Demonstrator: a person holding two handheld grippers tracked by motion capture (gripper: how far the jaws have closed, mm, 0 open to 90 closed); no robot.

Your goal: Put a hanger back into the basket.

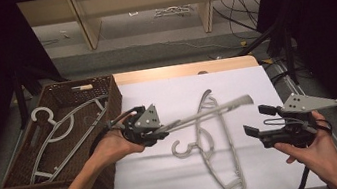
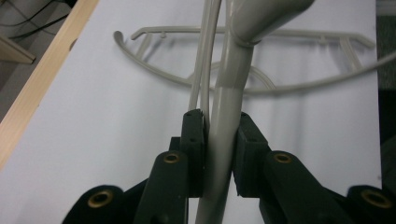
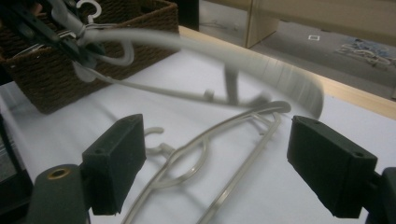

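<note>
Nearest the camera in the high view, the person's right hand (image 1: 316, 148) rose from the bottom edge with the right gripper (image 1: 259, 120), whose two black jaws stood wide apart with nothing between them; in the right gripper view the pads framed bare white sheet and touched no hanger. The left hand (image 1: 111, 146) held the left gripper (image 1: 164, 131) just beside the basket, and its jaws were clamped tight on the end of a pale grey plastic clothes hanger (image 1: 209, 111), which was lifted off the table and stretched to the right, its far end blurred. In the left gripper view the thick grey arm of that held hanger (image 2: 226, 116) ran straight up between the two pads, with a thinner bar pressed beside it. Under it, a second pale grey plastic hanger (image 1: 215, 153) lay flat on the white sheet (image 1: 170, 185) covering the table, its hook pointing left, between the two grippers. To the left, the dark brown woven basket (image 1: 105, 91) sat at the edge of the sheet, and in it lay more pale grey hangers (image 1: 61, 133), one with its hook near the far left corner. The light wooden edge of the table (image 1: 178, 70) showed beyond the sheet.
</note>
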